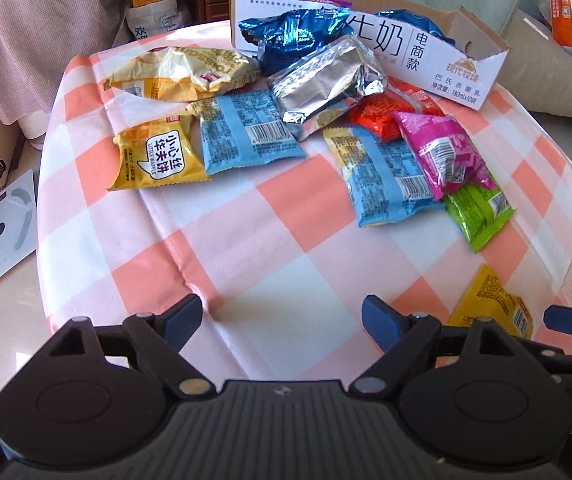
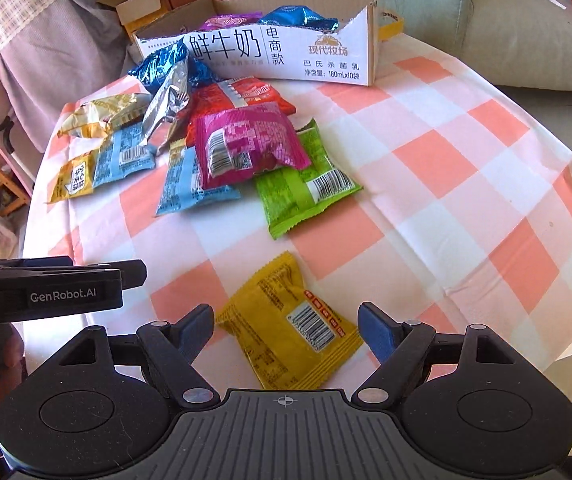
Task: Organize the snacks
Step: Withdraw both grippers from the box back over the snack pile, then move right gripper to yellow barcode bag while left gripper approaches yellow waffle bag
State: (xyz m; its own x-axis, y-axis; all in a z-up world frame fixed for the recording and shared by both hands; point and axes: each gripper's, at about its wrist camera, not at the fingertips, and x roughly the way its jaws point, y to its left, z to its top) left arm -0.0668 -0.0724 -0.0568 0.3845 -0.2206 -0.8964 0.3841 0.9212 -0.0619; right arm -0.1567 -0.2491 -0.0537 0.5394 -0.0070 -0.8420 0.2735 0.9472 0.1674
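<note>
While both pairs of fingers stand wide with nothing gripped, the right gripper (image 2: 284, 330) hovers over a lone yellow foil snack packet (image 2: 290, 328), which lies barcode up on the pink-and-white checked surface (image 2: 466, 168) between the blue pads (whether they touch it is hard to tell). The left gripper (image 1: 282, 320) hangs above bare cloth; from its view that yellow packet is half cut off behind the right finger. Farther back lies a loose heap: a magenta packet (image 2: 246, 144) overlapping a lime-green packet (image 2: 306, 188) and a light-blue packet (image 2: 190, 188), with a crumpled silver foil packet (image 1: 326, 84) hiding part of the torn white cardboard milk box (image 2: 318, 52). Inside the box, only the tops of a purple and a dark-blue packet show.
</note>
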